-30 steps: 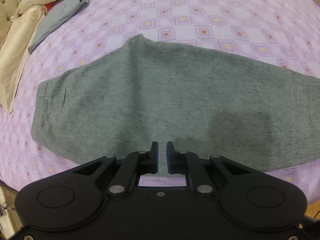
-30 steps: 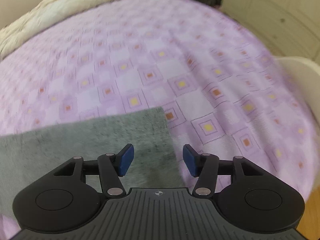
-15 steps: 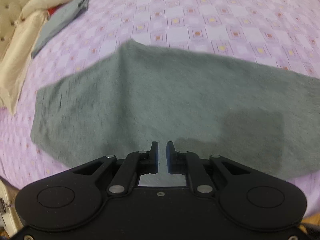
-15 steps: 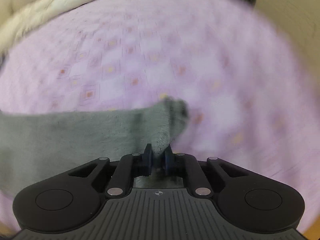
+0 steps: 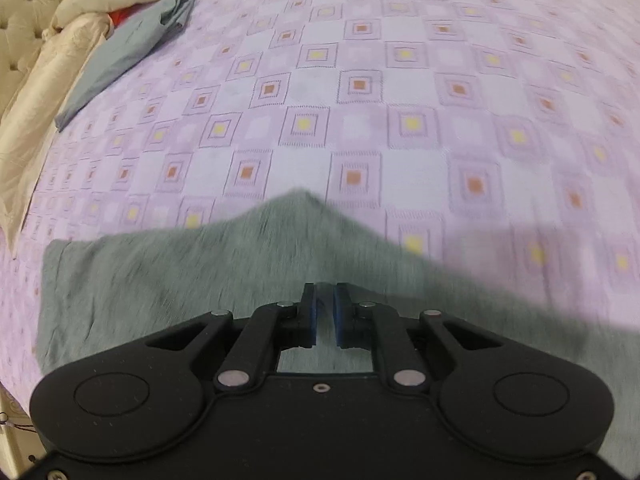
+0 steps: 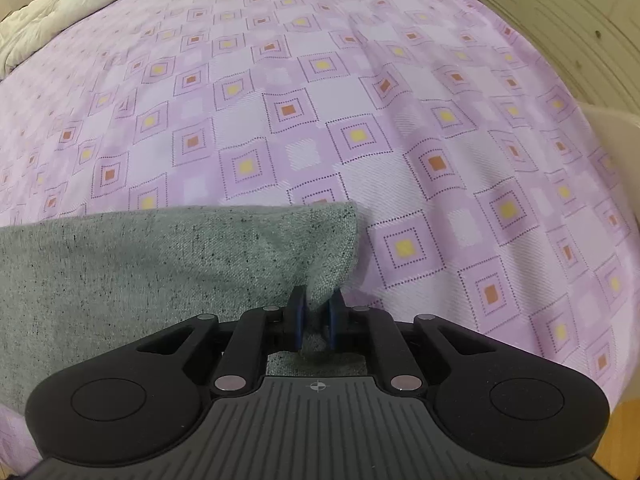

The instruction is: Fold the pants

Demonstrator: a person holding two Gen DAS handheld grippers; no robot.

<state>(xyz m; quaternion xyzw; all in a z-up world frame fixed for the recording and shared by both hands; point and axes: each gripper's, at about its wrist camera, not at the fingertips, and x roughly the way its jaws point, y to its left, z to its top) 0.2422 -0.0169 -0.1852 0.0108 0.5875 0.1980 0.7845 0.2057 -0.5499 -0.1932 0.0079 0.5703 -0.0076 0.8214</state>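
Note:
Grey speckled pants [image 5: 168, 272] lie on a purple patterned bedspread [image 5: 360, 120]. In the left wrist view my left gripper [image 5: 324, 312] is shut, its jaws nearly together over the near edge of the pants; whether cloth is pinched between them I cannot tell. In the right wrist view my right gripper [image 6: 316, 316] is shut on the hem corner of the pants [image 6: 160, 264], which rises into a bunched fold between the blue pads [image 6: 298, 314].
A folded grey garment [image 5: 128, 48] and cream pillows [image 5: 48, 80] lie at the far left of the bed. A cream quilt [image 6: 60, 12] lies at the far edge. A white cabinet [image 6: 580, 20] stands to the right of the bed.
My right gripper closed on the pants' hem corner and lifted it. In the left wrist view the pants now sit lower and nearer, with more bedspread showing beyond.

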